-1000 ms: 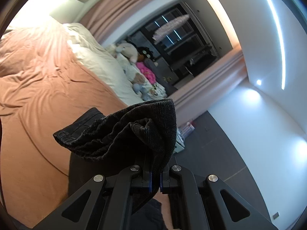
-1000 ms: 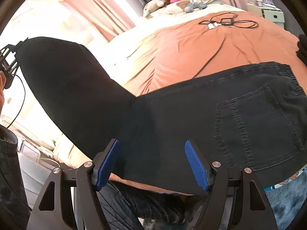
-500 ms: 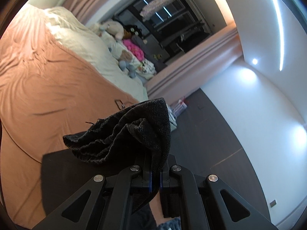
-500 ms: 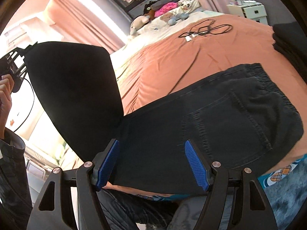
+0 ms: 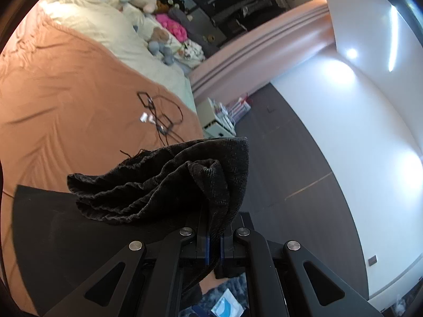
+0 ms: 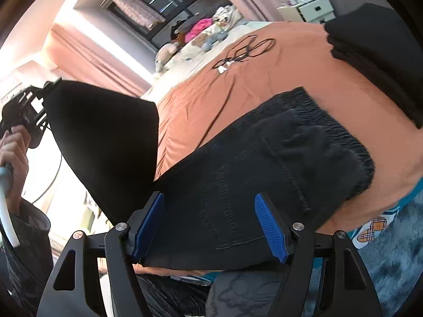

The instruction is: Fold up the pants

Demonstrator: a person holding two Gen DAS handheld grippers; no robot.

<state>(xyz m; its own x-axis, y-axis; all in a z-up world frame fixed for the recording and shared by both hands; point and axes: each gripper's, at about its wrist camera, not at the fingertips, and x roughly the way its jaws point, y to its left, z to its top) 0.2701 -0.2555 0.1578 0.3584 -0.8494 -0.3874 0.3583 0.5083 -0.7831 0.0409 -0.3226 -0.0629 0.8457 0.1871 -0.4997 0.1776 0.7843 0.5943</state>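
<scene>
With the left gripper (image 5: 214, 248) clamped on the hem of the black jeans (image 6: 264, 163) and the right gripper (image 6: 208, 227) wide and empty, lay the lifted leg evenly over the waistband.

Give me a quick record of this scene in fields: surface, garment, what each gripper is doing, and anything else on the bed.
surface: bed with orange cover
garment: black pants, waist end flat, leg end lifted
left gripper: jaws shut on the bunched pants leg
right gripper: jaws open, holding nothing
other items: black cable, folded dark stack, stuffed toys
</scene>
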